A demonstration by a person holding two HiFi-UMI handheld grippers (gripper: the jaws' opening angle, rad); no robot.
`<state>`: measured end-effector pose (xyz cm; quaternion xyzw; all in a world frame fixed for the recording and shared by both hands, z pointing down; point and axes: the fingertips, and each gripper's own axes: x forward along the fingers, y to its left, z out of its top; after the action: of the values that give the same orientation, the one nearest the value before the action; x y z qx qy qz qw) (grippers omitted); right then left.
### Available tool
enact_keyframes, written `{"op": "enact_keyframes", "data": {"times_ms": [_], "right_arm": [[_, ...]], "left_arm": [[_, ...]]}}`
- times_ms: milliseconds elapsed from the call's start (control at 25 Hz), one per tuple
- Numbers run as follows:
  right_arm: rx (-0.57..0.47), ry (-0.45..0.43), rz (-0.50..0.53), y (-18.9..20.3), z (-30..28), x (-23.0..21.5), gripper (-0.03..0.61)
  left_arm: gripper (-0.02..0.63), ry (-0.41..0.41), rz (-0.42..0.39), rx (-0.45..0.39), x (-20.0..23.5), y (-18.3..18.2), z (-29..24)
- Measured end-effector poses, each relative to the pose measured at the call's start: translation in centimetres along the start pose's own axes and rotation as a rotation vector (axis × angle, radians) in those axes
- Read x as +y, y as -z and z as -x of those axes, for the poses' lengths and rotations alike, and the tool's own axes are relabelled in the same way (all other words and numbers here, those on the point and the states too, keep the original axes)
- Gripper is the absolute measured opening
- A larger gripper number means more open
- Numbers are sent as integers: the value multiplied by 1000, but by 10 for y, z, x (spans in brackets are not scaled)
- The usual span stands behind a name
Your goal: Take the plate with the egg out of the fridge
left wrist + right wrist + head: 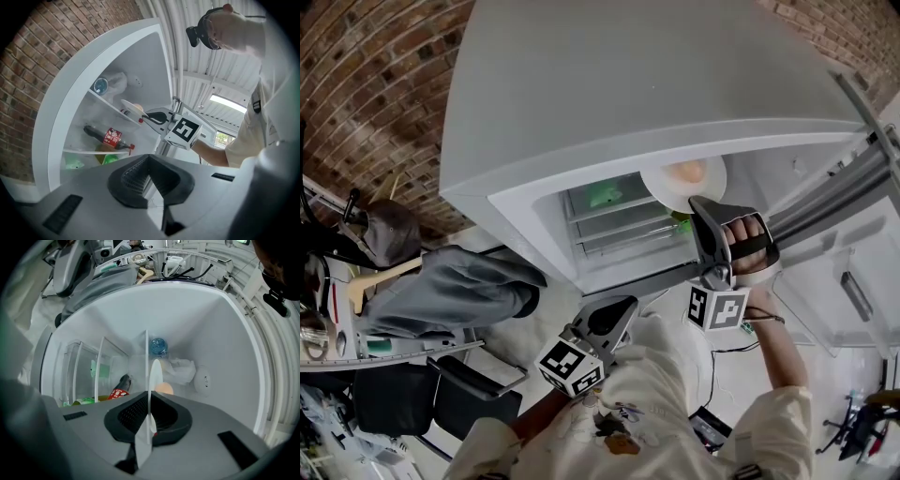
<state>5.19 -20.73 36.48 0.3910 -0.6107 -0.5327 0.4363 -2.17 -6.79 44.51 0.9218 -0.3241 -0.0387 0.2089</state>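
Plate (667,192): white, round and shallow; in the head view it sits at 1 o'clock from the middle of the picture, in the open mouth of the fridge at upper-shelf height. In the left gripper view it lies nearly level.
Plate's hold: its rim at 5 o'clock is pinched between the jaws of the right gripper (697,202). In the right gripper view the plate shows edge-on as a thin white line running up from the closed pads.
Egg (686,172): pale orange-tan and whole, resting on the plate a little toward 12 o'clock of the plate's middle.
Fridge (628,84): white, its door swung open toward 3 o'clock, with a white interior and clear shelves.
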Motion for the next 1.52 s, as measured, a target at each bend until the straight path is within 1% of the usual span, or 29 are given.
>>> {"op": "enact_keyframes", "data": {"times_ms": [400,640,800,1120,1360,1520], "right_arm": [[-14,-19,-5,-11,17,16,17],[-10,-25,-29,-9,23,32,17],[-8,-19,-28,-11,26,39,18],[-7,-42,-47,-13,35,52,18],[9,-64,-71,-9,43,64,18],[19,-75,-77,-7,47,71,18]], "left_arm": [[8,8,4,0,-1,-1,-3],[8,14,-15,4,0,0,-4],[8,14,-1,13,0,-1,-3],[8,15,1,19,2,0,-4],[8,6,-6,15,6,-3,-5],[8,1,4,19,9,-2,-4]]}}
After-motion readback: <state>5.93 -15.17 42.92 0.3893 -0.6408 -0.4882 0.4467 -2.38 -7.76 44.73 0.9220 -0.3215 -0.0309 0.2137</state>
